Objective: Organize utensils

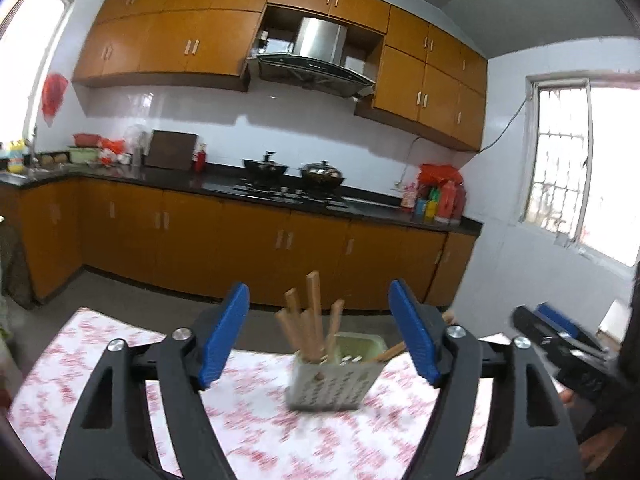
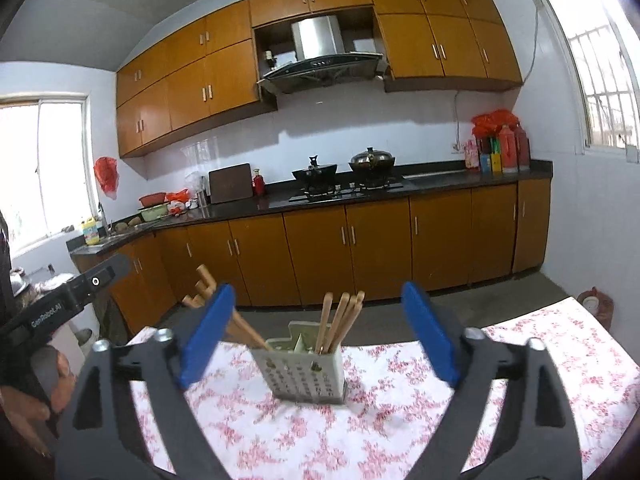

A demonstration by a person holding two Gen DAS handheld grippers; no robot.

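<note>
Both grippers, left (image 1: 320, 332) and right (image 2: 320, 332), hang spread wide and empty above a floral-clothed table (image 2: 540, 360), where a perforated utensil holder (image 2: 306, 372) stands bristling with wooden chopsticks (image 2: 344, 320); orange cabinets (image 2: 360, 240) and a black countertop (image 2: 460, 178) line the kitchen behind.

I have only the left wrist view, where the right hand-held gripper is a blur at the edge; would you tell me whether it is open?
Observer: Yes. The right hand-held gripper is wide open, with the holder ahead between its fingers, untouched.
Operator: Thank you. How do the chopsticks sit from that side?
Observer: One bunch of chopsticks stands nearly upright in the right compartment; the other chopsticks lean far out to the left.
Operator: Is there anything beyond the table on the right?
Observer: A brown jar stands on the floor past the table.
</note>
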